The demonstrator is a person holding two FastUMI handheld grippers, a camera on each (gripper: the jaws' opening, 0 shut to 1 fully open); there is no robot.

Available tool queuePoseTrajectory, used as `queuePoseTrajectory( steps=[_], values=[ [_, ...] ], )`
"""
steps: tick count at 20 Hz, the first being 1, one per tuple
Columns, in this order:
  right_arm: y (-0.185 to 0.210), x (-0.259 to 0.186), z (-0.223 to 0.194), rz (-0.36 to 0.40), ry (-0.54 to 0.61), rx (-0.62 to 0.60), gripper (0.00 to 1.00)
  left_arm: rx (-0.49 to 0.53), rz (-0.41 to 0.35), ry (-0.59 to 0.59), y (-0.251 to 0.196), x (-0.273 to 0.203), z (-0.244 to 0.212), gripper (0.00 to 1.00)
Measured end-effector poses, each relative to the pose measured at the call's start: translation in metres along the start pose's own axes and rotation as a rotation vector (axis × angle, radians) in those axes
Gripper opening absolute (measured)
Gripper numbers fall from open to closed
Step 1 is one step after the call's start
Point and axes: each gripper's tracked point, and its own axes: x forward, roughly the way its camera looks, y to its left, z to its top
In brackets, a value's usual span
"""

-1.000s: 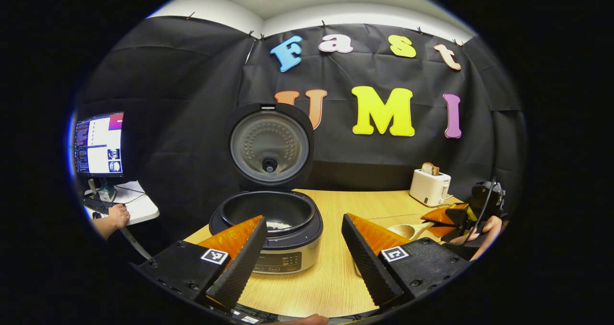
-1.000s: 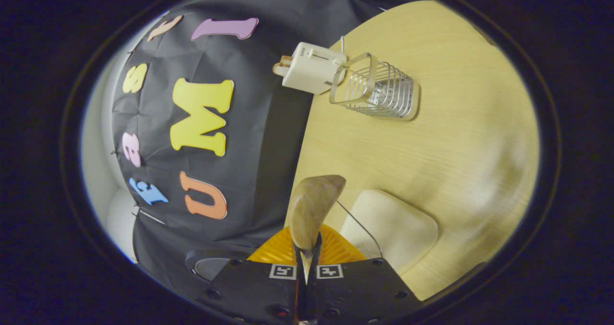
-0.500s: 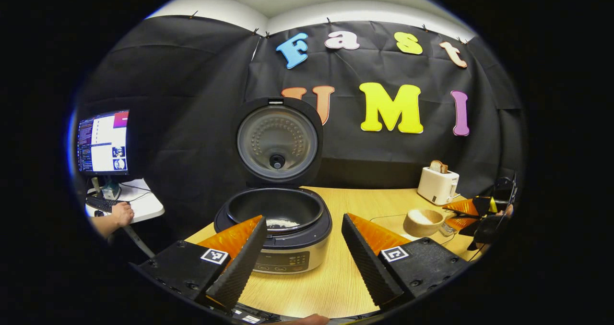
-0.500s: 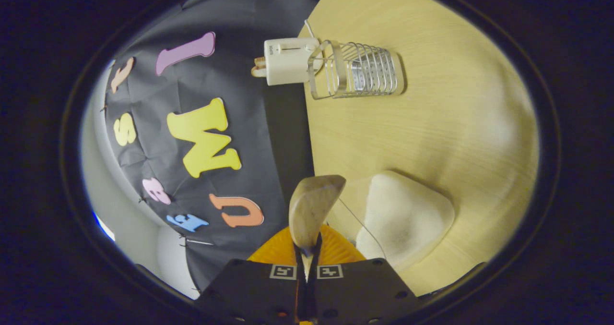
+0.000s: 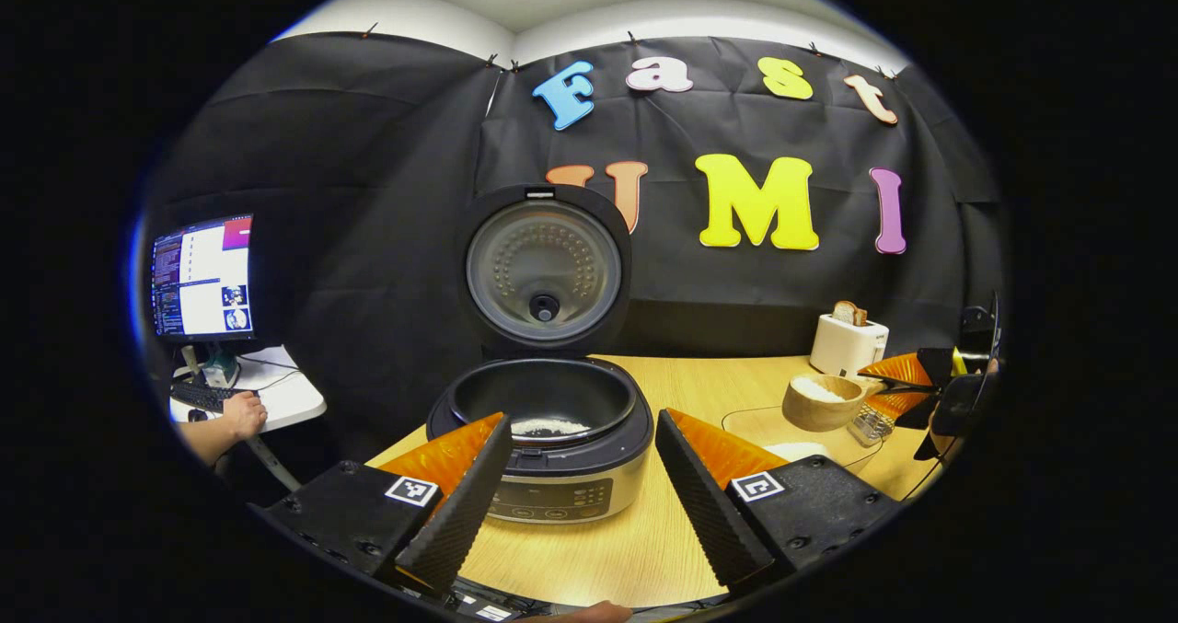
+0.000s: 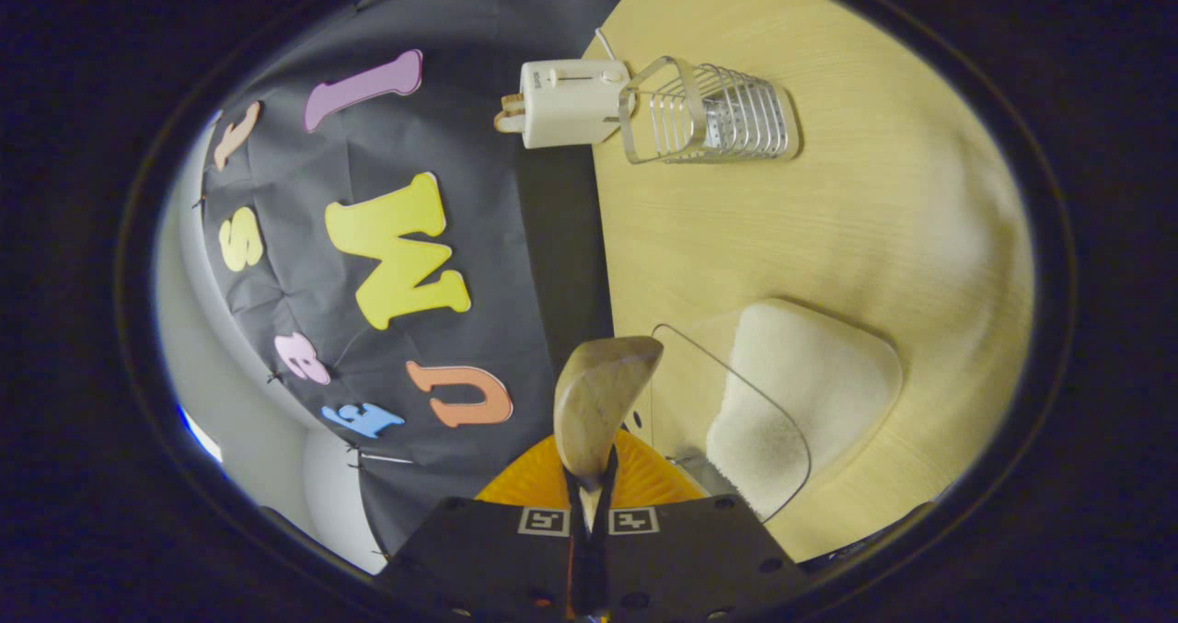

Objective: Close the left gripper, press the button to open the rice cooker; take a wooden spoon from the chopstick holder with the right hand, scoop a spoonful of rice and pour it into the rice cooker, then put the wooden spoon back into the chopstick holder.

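Wooden spoon (image 6: 600, 400) sits pinched in my right gripper (image 6: 589, 503) beside the chopstick holder (image 6: 713, 112); my left gripper (image 5: 580, 476) is spread before the open rice cooker (image 5: 543, 421)

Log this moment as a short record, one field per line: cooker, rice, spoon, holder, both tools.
rice cooker: lid up, pot open, on the wooden table
rice in pot: a small white patch on the bottom
wooden bowl: holds rice, right of the cooker
wooden spoon: gripped by the handle, bowl end forward
chopstick holder: wire basket beside the toaster
left tool: open, holding nothing, in front of the cooker
right tool: shut on the wooden spoon
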Motion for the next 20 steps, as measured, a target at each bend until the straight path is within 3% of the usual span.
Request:
queuePoseTrajectory(
  steps=[8, 12, 20],
  values=[
    [0.043, 0.023, -0.079, 0.023, 0.065, -0.113, 0.00, -0.040, 0.042, -0.010, 0.046, -0.006, 0.000, 0.99],
    [0.054, 0.043, -0.113, 0.008, 0.069, -0.195, 0.00, -0.090, 0.050, 0.002, 0.062, -0.004, -0.004, 0.99],
    [0.072, 0.091, -0.171, -0.028, 0.044, -0.384, 0.00, -0.086, 0.090, 0.035, 0.090, -0.010, -0.015, 0.99]
  ],
)
